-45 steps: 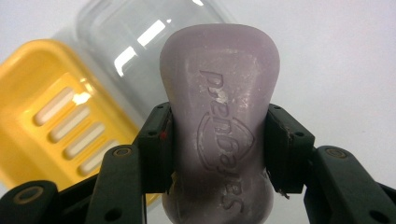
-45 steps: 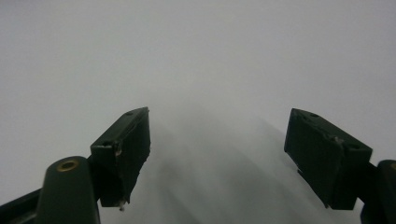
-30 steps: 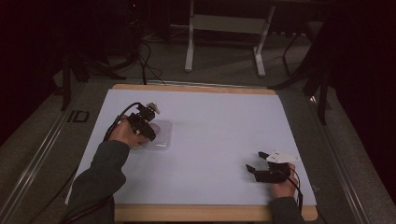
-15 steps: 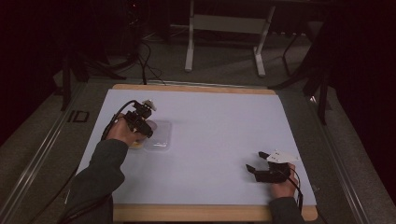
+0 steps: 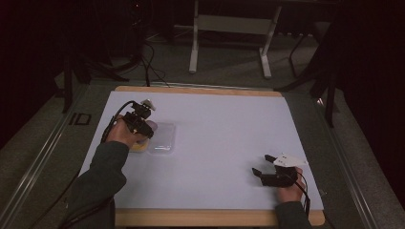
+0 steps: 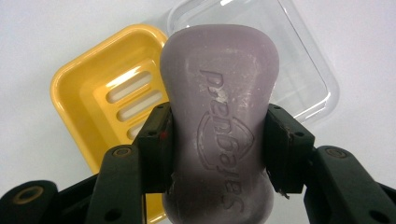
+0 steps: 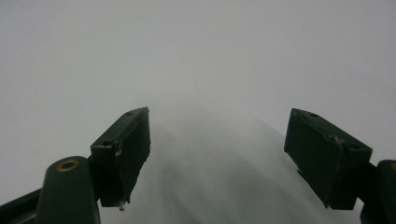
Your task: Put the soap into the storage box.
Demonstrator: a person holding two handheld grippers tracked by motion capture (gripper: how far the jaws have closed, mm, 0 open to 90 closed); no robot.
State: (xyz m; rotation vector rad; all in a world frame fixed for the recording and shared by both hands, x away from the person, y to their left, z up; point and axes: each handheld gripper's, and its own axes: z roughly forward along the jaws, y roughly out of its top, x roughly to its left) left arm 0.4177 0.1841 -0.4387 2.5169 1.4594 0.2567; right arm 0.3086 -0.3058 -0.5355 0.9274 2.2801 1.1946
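Observation:
My left gripper (image 6: 217,140) is shut on a mauve soap bar (image 6: 219,107) with embossed lettering, held above a yellow soap dish (image 6: 88,93) with drain slots. A clear plastic lid (image 6: 299,70) lies on the mat just beyond the dish. In the high view the left gripper (image 5: 144,130) hovers at the left of the mat over the yellow dish (image 5: 137,147) and the clear lid (image 5: 161,139). My right gripper (image 5: 261,164) rests near the front right of the mat; its jaws stand wide apart over bare white surface in the right gripper view (image 7: 217,156).
A white mat (image 5: 224,138) covers a wooden-edged table (image 5: 210,217). Cables trail off the left side of the table. A metal stand (image 5: 229,28) and dark floor lie beyond the far edge.
The left hand with the soap has shifted slightly toward the near side, over the dish. The right gripper has not moved.

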